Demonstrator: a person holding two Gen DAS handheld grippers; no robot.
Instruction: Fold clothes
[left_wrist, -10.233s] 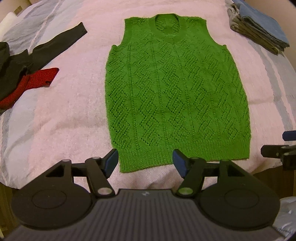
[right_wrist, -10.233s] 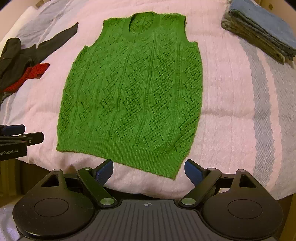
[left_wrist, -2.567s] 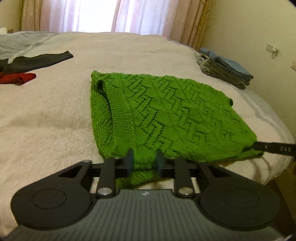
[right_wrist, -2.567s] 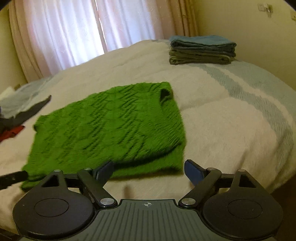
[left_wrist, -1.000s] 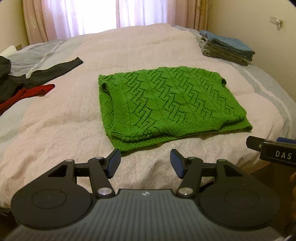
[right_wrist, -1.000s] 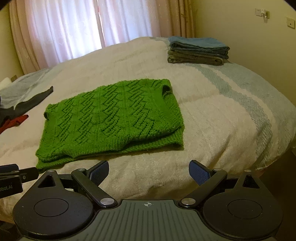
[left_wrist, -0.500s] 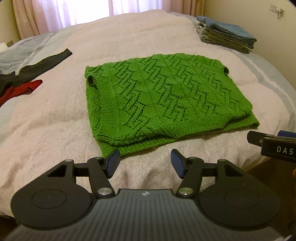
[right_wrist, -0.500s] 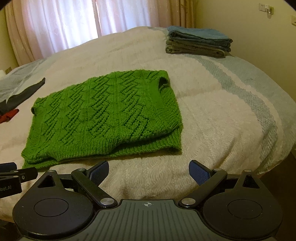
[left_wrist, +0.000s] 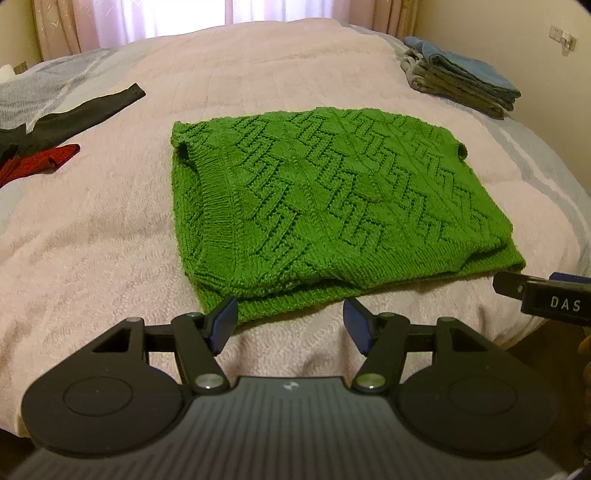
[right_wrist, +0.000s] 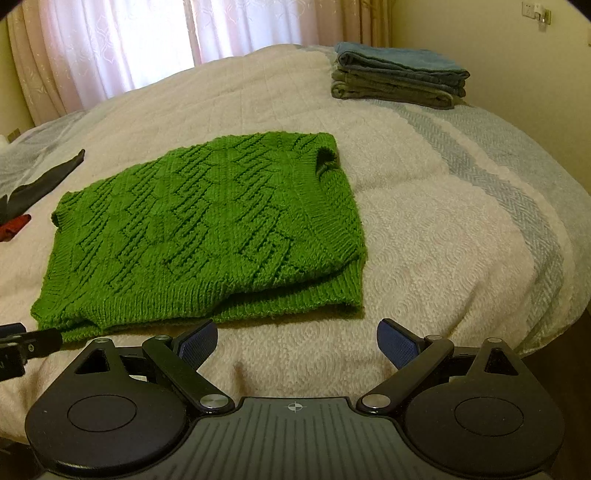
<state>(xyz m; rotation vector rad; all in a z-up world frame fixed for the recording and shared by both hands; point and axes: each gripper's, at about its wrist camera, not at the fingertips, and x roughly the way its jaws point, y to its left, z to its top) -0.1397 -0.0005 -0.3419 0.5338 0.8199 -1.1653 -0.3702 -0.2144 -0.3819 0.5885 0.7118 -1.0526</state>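
Vest (left_wrist: 332, 206) lies folded once on the bed (left_wrist: 110, 240), its ribbed hem edges stacked along the near side, armholes at either end. Left tongs (left_wrist: 290, 325) hover just off the vest's near left corner, jaws spread and empty; the left pad (left_wrist: 221, 323) overlaps that corner in view, though contact cannot be told. Right tongs (right_wrist: 295, 341) sit before the vest's near edge toward its right corner, jaws wide, nothing between them. Beyond the vest rests a folded stack (right_wrist: 399, 79); to its left lie dark clothes (left_wrist: 74, 114) and a red piece (left_wrist: 40, 160). One fold looks done, and a second seems due: each tongs would need to close on a near corner, catching both layers, then carry them across evenly.
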